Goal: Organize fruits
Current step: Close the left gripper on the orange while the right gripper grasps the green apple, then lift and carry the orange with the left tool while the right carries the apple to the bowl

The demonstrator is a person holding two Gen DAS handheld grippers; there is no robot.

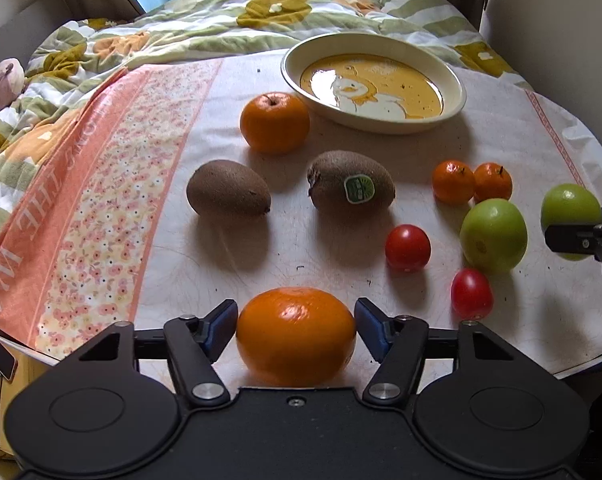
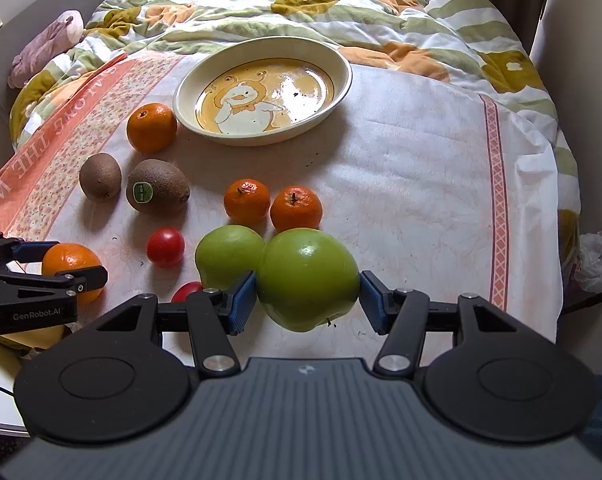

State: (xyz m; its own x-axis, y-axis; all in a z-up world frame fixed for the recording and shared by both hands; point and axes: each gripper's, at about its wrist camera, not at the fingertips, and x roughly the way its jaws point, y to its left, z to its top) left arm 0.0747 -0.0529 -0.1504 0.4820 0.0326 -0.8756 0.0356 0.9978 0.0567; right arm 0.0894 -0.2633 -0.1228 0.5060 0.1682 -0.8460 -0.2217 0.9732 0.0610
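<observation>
I have left gripper [image 1: 296,330] clamped on orange [image 1: 295,336], bottom centre | right gripper [image 2: 308,296] clamped on green apple [image 2: 307,278], frame centre | risk: smooth apple slips, knocks neighbouring apple [image 2: 227,256]

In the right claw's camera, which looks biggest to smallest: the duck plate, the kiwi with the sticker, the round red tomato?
1. Duck plate, biggest even though farthest away.
2. Kiwi with the sticker.
3. Red tomato, smallest though nearer than the kiwi.

Left claw [image 1: 296,330]: low, level, blue pads spread either side of a large orange [image 1: 296,336], contact uncertain. Right claw [image 2: 308,300]: level, pads pressed against a green apple [image 2: 307,278].
</observation>
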